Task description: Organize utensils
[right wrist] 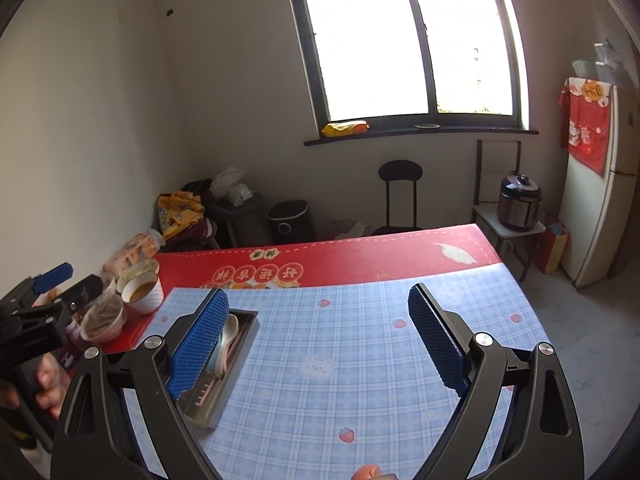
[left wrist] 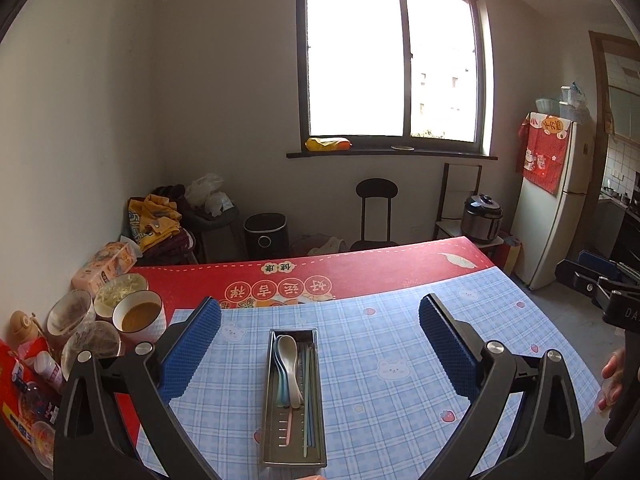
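Tray: 1 steel utensil tray (left wrist: 294, 456), on blue plaid mat (left wrist: 400, 340).
Spoons: approx 3, stacked inside, white spoon (left wrist: 289, 354) topmost.
Chopsticks: several, exact no. unclear.
L gripper (left wrist: 320, 344): wide, empty.
R gripper (right wrist: 316, 340): wide, empty.

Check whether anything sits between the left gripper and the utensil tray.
Nothing visible does. The left gripper is open above the blue checked mat, with the metal utensil tray lying unobstructed between its fingers.

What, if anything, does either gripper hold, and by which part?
Nothing. The left gripper and the right gripper are both open and empty; the spoons and chopsticks lie in the metal tray.
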Demonstrator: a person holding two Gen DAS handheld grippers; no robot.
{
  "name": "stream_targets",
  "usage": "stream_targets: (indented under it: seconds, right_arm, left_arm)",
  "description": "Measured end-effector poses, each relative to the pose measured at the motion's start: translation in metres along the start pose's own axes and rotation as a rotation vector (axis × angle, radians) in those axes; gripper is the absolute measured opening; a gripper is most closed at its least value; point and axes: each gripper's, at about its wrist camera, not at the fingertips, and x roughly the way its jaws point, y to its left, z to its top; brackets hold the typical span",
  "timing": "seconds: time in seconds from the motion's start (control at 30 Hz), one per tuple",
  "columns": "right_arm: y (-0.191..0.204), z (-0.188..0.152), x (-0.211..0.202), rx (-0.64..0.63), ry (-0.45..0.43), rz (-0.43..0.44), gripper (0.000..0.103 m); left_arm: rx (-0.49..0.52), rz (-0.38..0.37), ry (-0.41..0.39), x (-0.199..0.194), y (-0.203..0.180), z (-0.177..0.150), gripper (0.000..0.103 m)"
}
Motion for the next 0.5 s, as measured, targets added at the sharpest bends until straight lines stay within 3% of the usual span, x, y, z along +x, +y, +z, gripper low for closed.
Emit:
stream_targets:
  seconds: [0.5]
  right_arm:
    - [-0.0095, -0.0033, -0.0009, 0.028, -0.019, -0.028, 0.088]
  left_arm:
    - [0.018, -0.002, 0.018, 0.0095, -0.0058, -0.0013, 0.097]
